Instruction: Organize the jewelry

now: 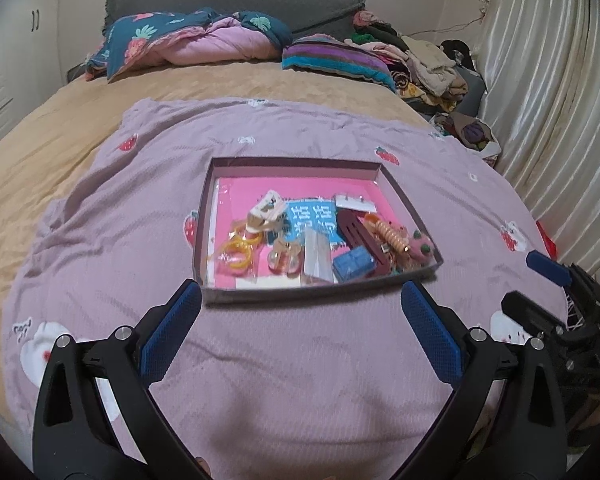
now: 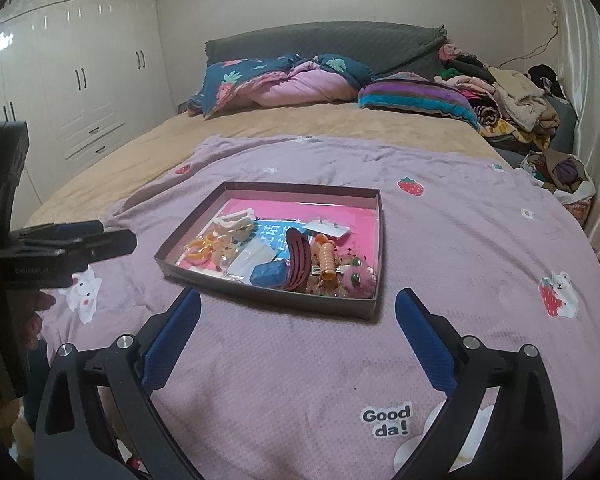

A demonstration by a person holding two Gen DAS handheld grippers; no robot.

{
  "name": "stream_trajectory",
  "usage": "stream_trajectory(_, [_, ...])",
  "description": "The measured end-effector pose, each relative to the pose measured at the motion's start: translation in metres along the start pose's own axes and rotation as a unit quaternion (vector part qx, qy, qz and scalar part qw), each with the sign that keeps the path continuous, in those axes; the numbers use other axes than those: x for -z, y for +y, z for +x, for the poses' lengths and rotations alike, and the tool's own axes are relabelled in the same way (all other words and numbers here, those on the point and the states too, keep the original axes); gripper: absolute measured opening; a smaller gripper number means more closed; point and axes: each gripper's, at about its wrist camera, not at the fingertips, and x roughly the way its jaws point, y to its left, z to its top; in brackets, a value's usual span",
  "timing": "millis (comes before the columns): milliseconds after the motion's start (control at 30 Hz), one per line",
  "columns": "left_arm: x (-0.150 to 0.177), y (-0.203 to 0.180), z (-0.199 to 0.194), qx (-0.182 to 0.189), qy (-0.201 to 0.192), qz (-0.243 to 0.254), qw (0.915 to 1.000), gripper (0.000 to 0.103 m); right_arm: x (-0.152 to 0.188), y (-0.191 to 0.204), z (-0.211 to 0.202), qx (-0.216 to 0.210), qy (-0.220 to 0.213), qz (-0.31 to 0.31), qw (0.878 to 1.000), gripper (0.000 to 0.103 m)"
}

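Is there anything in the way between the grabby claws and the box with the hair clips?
Nothing visible. Only bare purple blanket lies between each gripper and the shallow box. The left gripper and right gripper both hover just short of its near wall, jaws wide open and empty.

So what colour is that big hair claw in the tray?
Dark maroon hair claw, clearest in the right wrist view.

A shallow grey box [image 1: 216, 294] with a pink floor lay flat at mid-frame in both views. Its contents crowded toward its near wall: yellow rings [image 1: 236, 250] at the left, a cream claw clip [image 1: 265, 214] above them, a blue case [image 1: 350, 265] near the front, a long maroon clip [image 2: 296, 258] tilted beside it, an orange coil [image 2: 326, 260], and a pink fuzzy piece [image 1: 422, 249] in the right corner.
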Motion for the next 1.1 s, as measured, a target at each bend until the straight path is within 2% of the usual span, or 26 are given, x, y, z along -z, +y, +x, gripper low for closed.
stream_trajectory(200, [0.019, 0.004, -0.002, -0.011, -0.005, -0.004, 0.9999, 0.094, 0.012, 0.0, -0.003, 0.002, 0.001, 0.008, 1.0, 0.098])
stream_trajectory(567, [0.053, 0.002, 0.005, -0.007, 0.002, -0.006, 1.0, 0.094, 0.045, -0.003, 0.003, 0.014, 0.023, 0.028, 0.999, 0.099])
stream_trajectory(800, [0.061, 0.003, 0.009, -0.011, 0.012, -0.007, 0.9998, 0.094, 0.058, -0.003, 0.008, 0.008, 0.033, 0.033, 0.999, 0.099])
stream_trajectory(1100, [0.064, 0.004, 0.008, -0.012, 0.01, -0.013, 0.9998, 0.094, 0.058, -0.002, 0.01, -0.001, 0.036, 0.037, 0.999, 0.099])
